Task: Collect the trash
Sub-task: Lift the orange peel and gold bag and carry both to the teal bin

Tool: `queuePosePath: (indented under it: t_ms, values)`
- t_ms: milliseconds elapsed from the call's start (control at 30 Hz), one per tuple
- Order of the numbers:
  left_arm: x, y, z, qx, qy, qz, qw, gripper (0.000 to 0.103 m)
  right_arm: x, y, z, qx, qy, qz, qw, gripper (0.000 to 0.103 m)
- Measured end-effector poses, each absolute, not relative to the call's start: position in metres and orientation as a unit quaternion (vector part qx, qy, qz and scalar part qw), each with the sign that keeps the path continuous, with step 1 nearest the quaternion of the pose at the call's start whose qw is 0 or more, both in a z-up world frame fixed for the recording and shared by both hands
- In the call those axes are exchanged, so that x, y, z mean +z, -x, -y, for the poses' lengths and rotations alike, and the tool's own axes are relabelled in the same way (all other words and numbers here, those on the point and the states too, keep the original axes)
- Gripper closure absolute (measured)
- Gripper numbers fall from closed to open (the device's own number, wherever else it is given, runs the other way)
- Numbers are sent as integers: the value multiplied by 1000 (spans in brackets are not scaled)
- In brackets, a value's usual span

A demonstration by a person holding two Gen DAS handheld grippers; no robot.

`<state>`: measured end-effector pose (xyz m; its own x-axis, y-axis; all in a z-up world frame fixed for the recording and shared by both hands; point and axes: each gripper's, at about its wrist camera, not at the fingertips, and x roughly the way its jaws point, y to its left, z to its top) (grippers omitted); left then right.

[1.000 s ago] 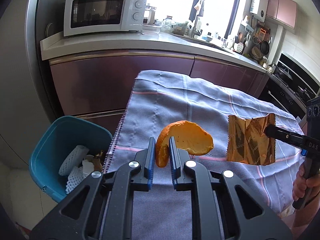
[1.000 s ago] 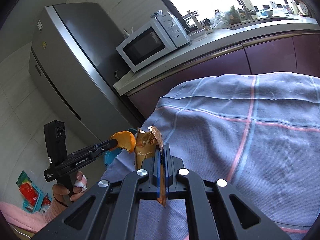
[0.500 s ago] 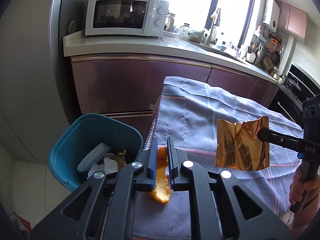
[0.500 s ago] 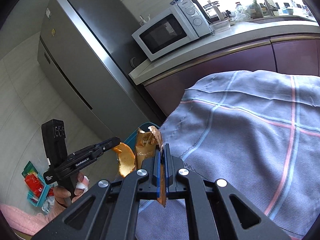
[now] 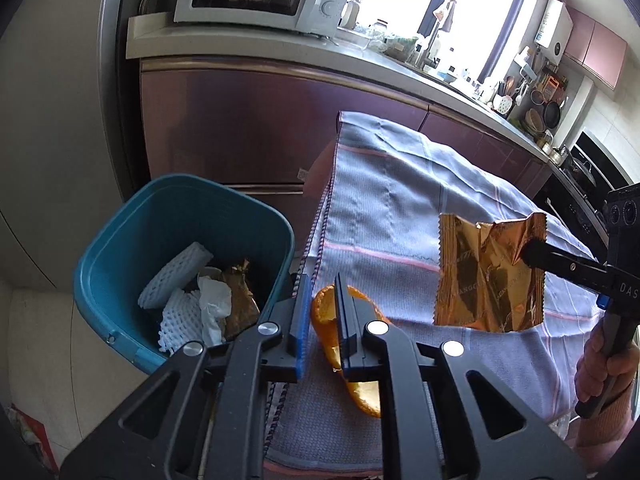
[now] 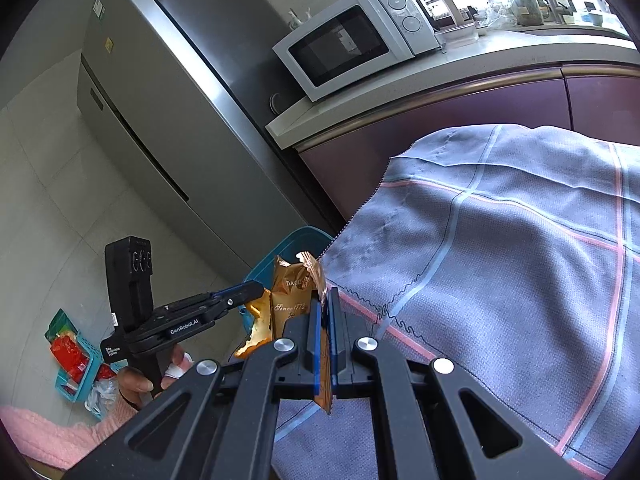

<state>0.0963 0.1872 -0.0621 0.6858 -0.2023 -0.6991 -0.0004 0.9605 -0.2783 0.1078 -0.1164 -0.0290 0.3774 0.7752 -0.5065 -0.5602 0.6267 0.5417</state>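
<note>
Both grippers have drifted toward the bin since a second ago, and the orange peel, which stood fanned up above the left pads, now hangs down between them. Furthest left, on the floor against the surface, the blue bin (image 5: 120, 248) already holds white foam nets (image 5: 176, 280), crumpled paper and a gold wrapper scrap.

Next along, the left gripper (image 5: 320, 320) sits just short of the bin's near rim, over the hanging edge of the checked cloth (image 5: 400, 184). Its jaws are narrow and easing open a little, with the orange peel (image 5: 360, 392) between them; the peel touches the right pad, and a sliver of daylight shows on the left, so the hold looks loose.

Further right, the right gripper (image 6: 323, 308) is fully closed on one edge of the gold wrapper (image 5: 488, 272), which hangs flat in the air above the cloth, well short of the bin.

The risk, as I judge it, is an early drop: the peel is not yet over the bin's mouth, so if the jaws loosen more it could land on the cloth or slip to the floor. The light wrapper, pinched at one edge, could flutter and miss the bin if let go from far out.
</note>
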Motion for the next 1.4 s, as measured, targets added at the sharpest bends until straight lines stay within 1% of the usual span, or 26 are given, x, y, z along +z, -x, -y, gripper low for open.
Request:
queuePosePath:
  t_ms: [67, 133, 167, 200, 233, 333, 367, 467, 600, 967, 1400]
  values:
    - [-71, -97, -188, -61, 137, -402, 903, 87, -30, -107, 116, 409, -141, -382, 817, 101]
    - [-74, -96, -190, -67, 143, -403, 901, 85, -31, -107, 116, 410, -140, -384, 815, 101]
    - [-75, -95, -190, -71, 145, -404, 901, 81, -32, -106, 116, 410, -140, -385, 815, 101]
    - [-75, -94, -191, -75, 146, -404, 900, 74, -33, -106, 116, 410, -141, -386, 814, 101]
    - [-76, -94, -191, -79, 147, -406, 899, 71, -33, -106, 116, 410, -141, -387, 814, 101]
    - [-79, -92, -190, -82, 144, -409, 898, 70, -35, -106, 116, 410, -142, -389, 813, 101]
    - [-79, -92, -190, -85, 143, -409, 897, 72, -36, -105, 116, 410, -142, -390, 812, 101]
    - [-78, -91, -184, -91, 133, -406, 899, 91, -38, -106, 117, 408, -143, -392, 812, 101]
    - [-73, -89, -175, -83, 116, -400, 905, 94, -39, -106, 117, 407, -145, -393, 812, 101]
    - [-47, -77, -183, -66, 122, -361, 922, 96, -34, -109, 109, 418, -141, -383, 811, 101]
    - [-20, -70, -204, -43, 134, -325, 935, 97, -25, -113, 98, 430, -139, -373, 810, 101]
